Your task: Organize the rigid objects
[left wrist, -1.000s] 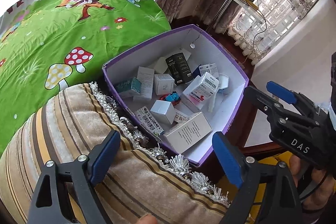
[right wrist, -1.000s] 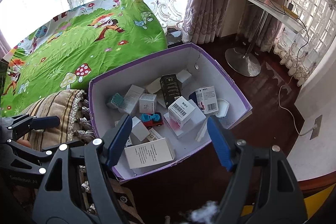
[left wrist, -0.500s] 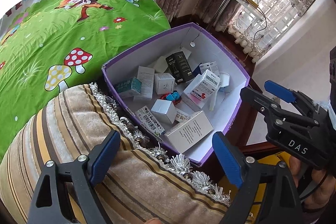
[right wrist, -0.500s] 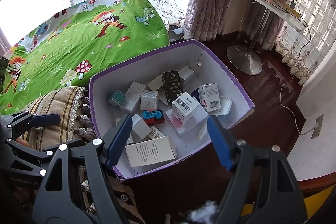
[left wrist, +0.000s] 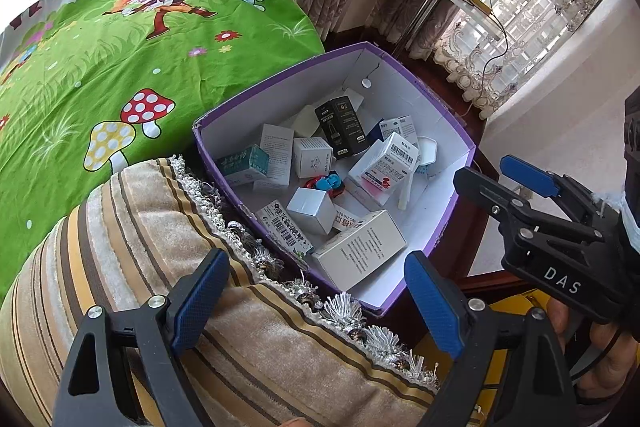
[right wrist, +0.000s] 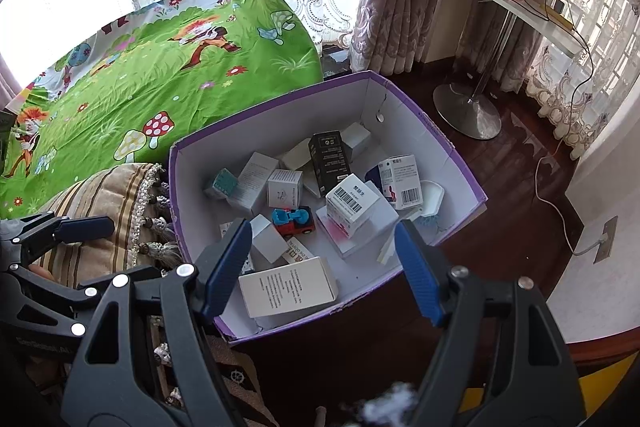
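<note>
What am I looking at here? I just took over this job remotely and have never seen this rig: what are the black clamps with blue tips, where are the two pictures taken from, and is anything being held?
No robot arm is involved: a person carries a handheld two-finger clamp in each hand. Each clamp has a wide-angle camera looking forward along its fingers, so each picture is one clamp's own view. In the left view you see the left gripper below, and the right gripper entering from the side. The right view shows the right gripper from behind.

Both stand open and hold nothing.

Ahead is a purple box full of jumbled small cartons, including a black carton and a large white carton, plus a toy car. Beside it lie a striped cushion and a green cartoon bedspread.
</note>
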